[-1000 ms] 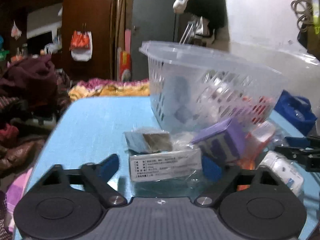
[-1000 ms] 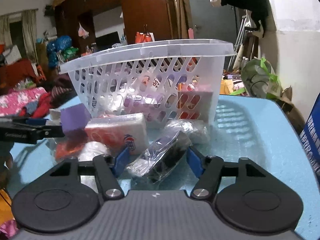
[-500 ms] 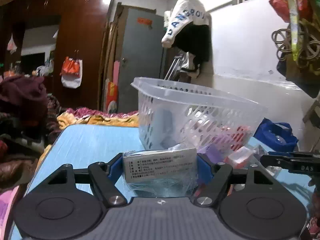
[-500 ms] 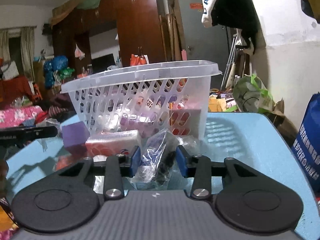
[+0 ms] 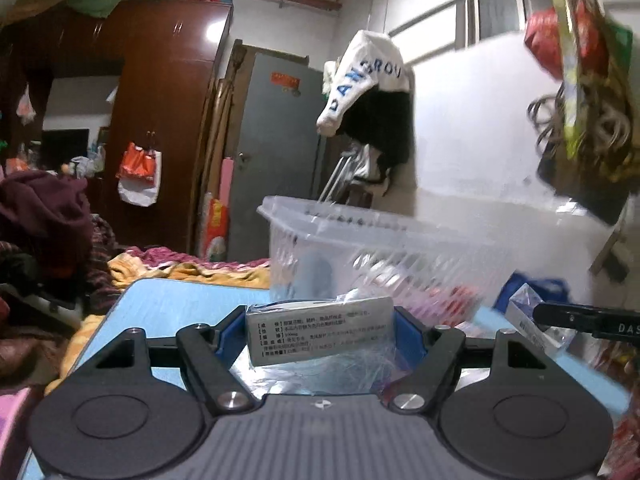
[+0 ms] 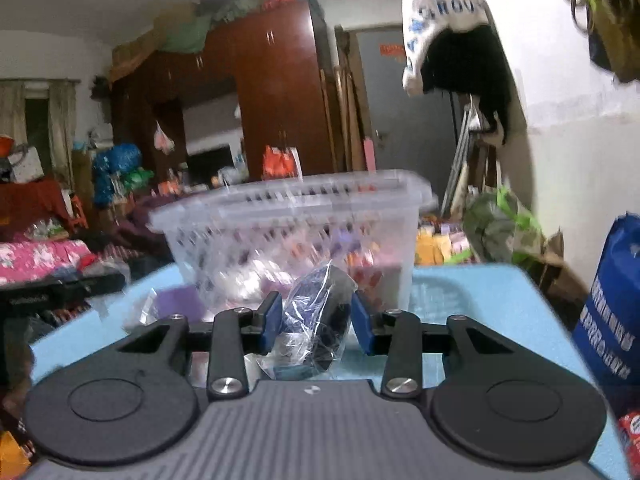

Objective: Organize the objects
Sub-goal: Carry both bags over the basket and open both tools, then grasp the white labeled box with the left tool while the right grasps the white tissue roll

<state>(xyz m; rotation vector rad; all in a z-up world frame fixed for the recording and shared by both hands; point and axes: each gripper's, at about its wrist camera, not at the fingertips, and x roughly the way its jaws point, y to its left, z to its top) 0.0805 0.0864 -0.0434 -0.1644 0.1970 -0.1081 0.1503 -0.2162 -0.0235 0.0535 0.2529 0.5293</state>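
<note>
Left fingers (image 5: 230,330) clamped on labelled bagged box (image 5: 320,330), right fingers (image 6: 269,322) on crinkly dark packet (image 6: 318,326), before basket (image 6: 288,216).

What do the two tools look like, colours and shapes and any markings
Both match. The left tool and right tool each have a grey ribbed body with a small round emblem, two black round discs, black linkage arms with silver screws, and blue pads on the fingers. No cables or sleeves show.
</note>
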